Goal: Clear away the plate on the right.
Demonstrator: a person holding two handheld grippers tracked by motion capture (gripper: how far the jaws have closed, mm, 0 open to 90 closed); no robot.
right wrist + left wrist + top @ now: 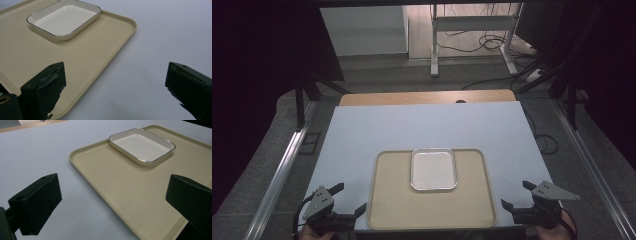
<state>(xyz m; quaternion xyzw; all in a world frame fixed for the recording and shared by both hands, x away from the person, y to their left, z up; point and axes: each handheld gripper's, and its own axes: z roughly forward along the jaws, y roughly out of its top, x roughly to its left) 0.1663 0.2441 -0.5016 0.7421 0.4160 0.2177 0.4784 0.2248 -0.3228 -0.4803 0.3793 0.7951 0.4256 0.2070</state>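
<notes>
A beige tray (397,200) lies on the pale blue table near its front edge. An empty white rectangular dish (433,169) with a thin dark rim sits at the tray's far middle. My left gripper (349,198) is held open just off the tray's front left corner, nothing between its jaws. My right gripper (517,194) stands open off the front right corner, also empty. The left gripper view has the tray (120,185) and dish (142,146) ahead of the left gripper (117,206). From the right gripper (117,85), the tray (85,55) and dish (64,20) lie to the left.
The pale blue table top (422,125) stretches bare beyond the tray, with a wooden edge (427,97) at its far end. Metal rails (282,170) run along both sides. A desk frame (472,30) and cables (492,45) lie on the floor beyond.
</notes>
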